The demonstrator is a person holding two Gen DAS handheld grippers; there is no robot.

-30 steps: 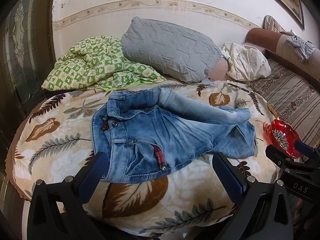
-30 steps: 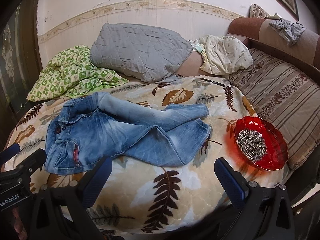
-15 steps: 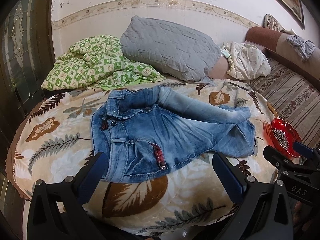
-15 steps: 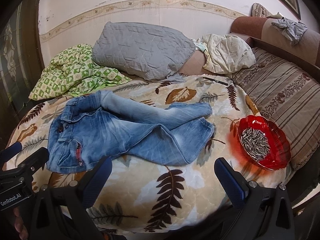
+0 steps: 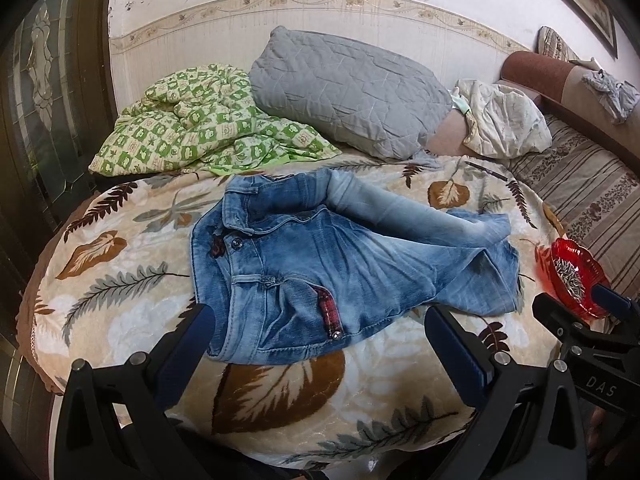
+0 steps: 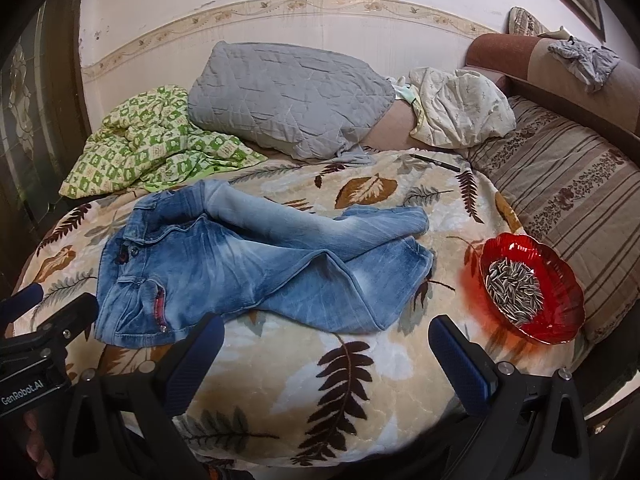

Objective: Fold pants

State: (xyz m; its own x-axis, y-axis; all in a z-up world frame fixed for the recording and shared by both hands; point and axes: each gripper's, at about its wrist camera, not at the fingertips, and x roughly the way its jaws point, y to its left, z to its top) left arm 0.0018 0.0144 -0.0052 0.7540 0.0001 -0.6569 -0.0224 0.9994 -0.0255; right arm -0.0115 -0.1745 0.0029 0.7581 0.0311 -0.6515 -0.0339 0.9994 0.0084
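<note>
Far left there's a crumpled green quilt [image 5: 208,124] up by the wall, with a grey pillow [image 5: 348,88] leaning just beside it. The left gripper [image 5: 320,344] hangs over the near edge of the bed [image 5: 120,280], fingers spread wide with nothing between them, roughly in front of the waistband end of the jeans [image 5: 340,260]. The jeans lie unfolded in the middle of the leaf-print blanket, waist to the left, legs running right, the far leg crossing over the near one, cuffs ending near the right edge. The right gripper [image 6: 324,352] is wide apart too and holds nothing, sitting in front of the leg end, not touching the denim. Right of the cuffs sits a red bowl [image 6: 560,280] of seeds [image 6: 514,288], apart from the jeans. A pen [image 6: 440,162] lies further back by a cream pillow [image 6: 460,108].
</note>
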